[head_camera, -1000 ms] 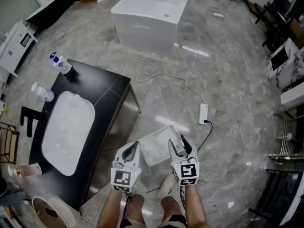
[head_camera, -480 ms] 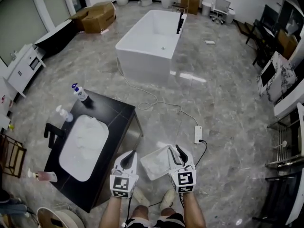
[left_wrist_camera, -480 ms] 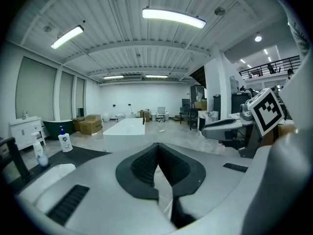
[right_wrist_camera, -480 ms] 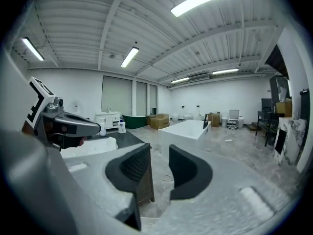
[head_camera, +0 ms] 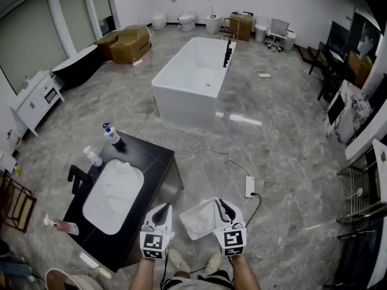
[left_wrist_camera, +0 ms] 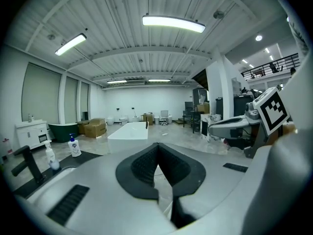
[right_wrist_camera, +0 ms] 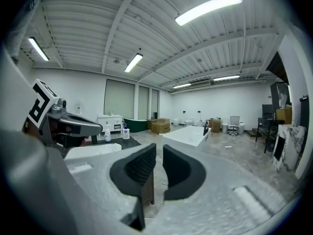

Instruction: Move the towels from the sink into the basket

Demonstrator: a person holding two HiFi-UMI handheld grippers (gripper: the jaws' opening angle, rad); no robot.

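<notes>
While looking down over the grey floor, got a big white bathtub standing alone. Nearer, leftward, spotting a black desk with a white sink set in. Looks like the towels lying lumpy inside it, white on white, so hard to be sure. Just right of the desk, seeing a pale basket on the floor, framed by the left gripper and right gripper. Reading the left jaws as together at the tips, empty. Right jaws: just been closing, down to a thin slit, nothing between.
</notes>
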